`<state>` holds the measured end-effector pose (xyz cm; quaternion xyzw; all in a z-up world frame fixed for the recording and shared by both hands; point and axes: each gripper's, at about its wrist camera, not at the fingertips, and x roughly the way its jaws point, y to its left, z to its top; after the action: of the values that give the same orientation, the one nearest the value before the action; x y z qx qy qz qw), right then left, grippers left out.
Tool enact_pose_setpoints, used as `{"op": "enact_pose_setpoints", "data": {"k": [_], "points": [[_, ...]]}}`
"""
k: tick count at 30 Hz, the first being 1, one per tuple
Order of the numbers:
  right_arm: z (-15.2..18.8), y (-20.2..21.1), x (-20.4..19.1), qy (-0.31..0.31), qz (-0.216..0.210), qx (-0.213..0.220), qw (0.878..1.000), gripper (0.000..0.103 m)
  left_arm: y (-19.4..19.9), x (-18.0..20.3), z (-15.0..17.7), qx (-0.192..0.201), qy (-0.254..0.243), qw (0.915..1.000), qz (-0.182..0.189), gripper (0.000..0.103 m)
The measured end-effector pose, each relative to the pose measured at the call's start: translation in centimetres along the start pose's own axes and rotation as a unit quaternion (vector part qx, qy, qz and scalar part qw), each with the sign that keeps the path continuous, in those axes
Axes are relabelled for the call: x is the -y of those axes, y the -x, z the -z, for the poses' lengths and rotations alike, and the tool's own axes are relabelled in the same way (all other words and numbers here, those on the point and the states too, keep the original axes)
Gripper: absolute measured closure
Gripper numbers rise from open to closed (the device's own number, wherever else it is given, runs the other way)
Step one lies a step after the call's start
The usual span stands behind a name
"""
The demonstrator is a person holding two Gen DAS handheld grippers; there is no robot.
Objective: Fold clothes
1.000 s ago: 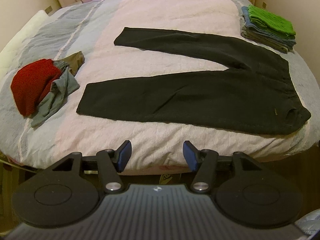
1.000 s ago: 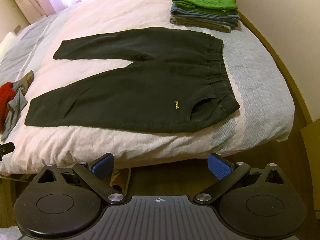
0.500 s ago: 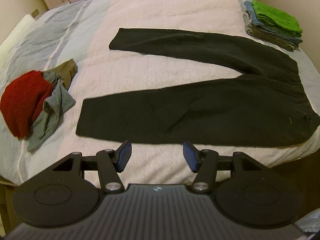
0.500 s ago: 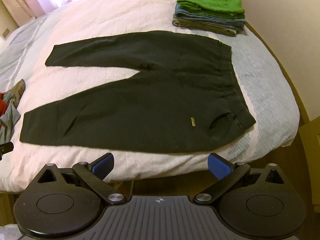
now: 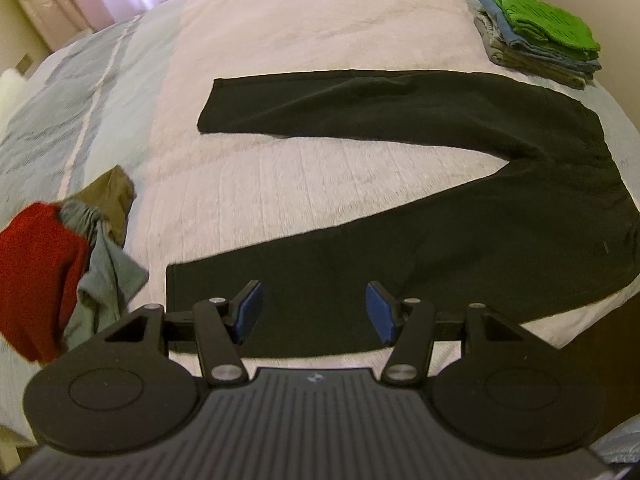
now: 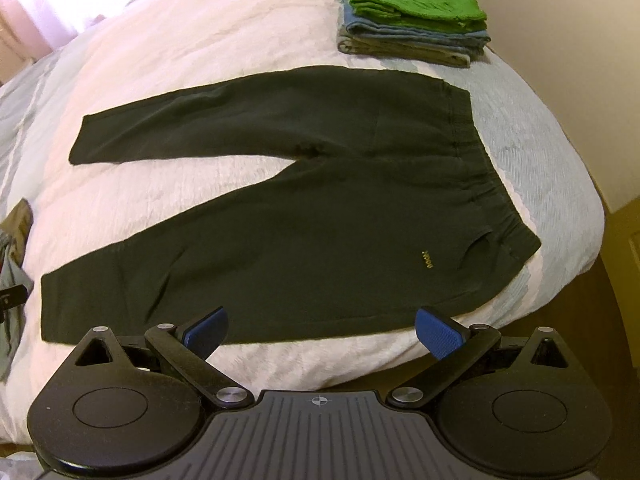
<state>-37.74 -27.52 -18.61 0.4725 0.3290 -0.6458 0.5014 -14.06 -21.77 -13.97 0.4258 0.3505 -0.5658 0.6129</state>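
We find a pair of black trousers spread flat on the bed, legs splayed apart in a V, waistband toward the right edge and hems toward the left. They carry no fold.

At the far right corner stands a stack of folded garments, a green piece on top, blue and tan pieces beneath. At the left edge lies a loose heap of clothes, red, grey and olive, unfolded.

The left gripper hangs over the hem end of the near leg, its jaws apart and holding nothing. The right gripper hangs at the near bed edge below the seat of the trousers, jaws wide apart, likewise holding nothing.

We judge the task partly complete: the stack is finished work; the trousers and the heap remain. The grippers' placement suggests the near leg is next to be lifted across onto the far one.
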Motion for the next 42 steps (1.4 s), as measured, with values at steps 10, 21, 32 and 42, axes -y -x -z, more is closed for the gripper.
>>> {"op": "enact_pose_setpoints", "data": {"k": [10,21,32,42], "points": [[-0.1,-2.8,-1.1,-0.041,0.017,-0.03,0.999,0.001,-4.0,-1.5,-1.3,-0.022,-0.027,0.9991,0.023,0.049],[-2.8,-7.3,3.1,-0.036,-0.003,-0.004,0.999,0.001,-10.1,1.1,-4.2,-0.029,-0.048,0.9976,0.04,0.049],[-12.1,-17.3,9.3,0.024,-0.029,0.002,0.999,0.001,-19.5,5.8,-11.1,0.003,-0.087,0.9941,0.065,0.047],[-25.8,-24.2,12.5,0.18,-0.065,0.058,0.98,0.001,-29.2,10.0,-23.9,0.098,-0.255,0.9531,0.13,0.068]]}}
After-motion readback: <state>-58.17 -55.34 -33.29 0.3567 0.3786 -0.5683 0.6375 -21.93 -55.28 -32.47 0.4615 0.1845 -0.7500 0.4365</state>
